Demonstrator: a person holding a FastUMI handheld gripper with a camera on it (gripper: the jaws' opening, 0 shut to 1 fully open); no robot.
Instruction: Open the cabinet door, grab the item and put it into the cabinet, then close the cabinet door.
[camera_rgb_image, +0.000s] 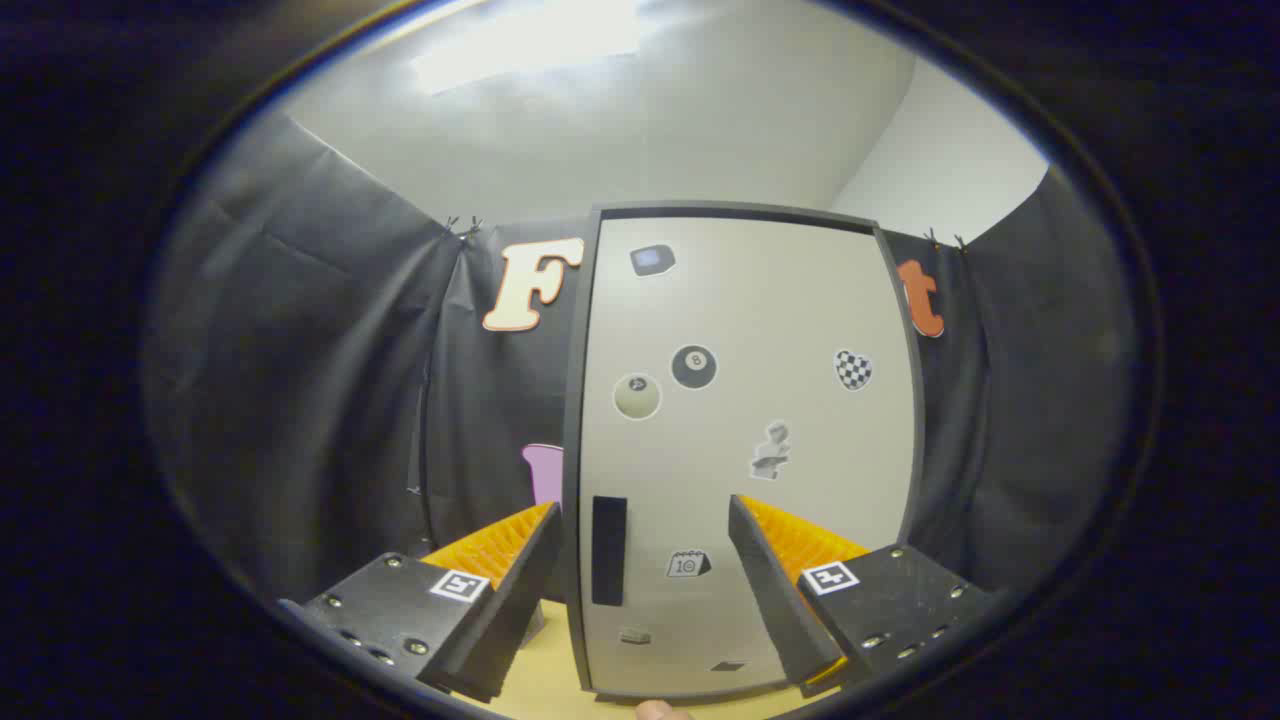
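A tall pale cabinet (745, 450) with a dark frame stands straight ahead of me on a wooden tabletop (545, 680). Its door is shut and carries several stickers. A dark vertical handle (608, 550) sits low on the door's left side, just ahead of my left finger and between the two fingers. My gripper (640, 560) is open, its fingers wide apart with nothing between them. A small rounded pale thing (660, 710) peeks up at the cabinet's foot; I cannot tell what it is.
Black cloth walls close in on the left, right and behind the cabinet. A pink shape (543, 475) shows on the cloth just left of the cabinet. White ceiling with a bright light is overhead.
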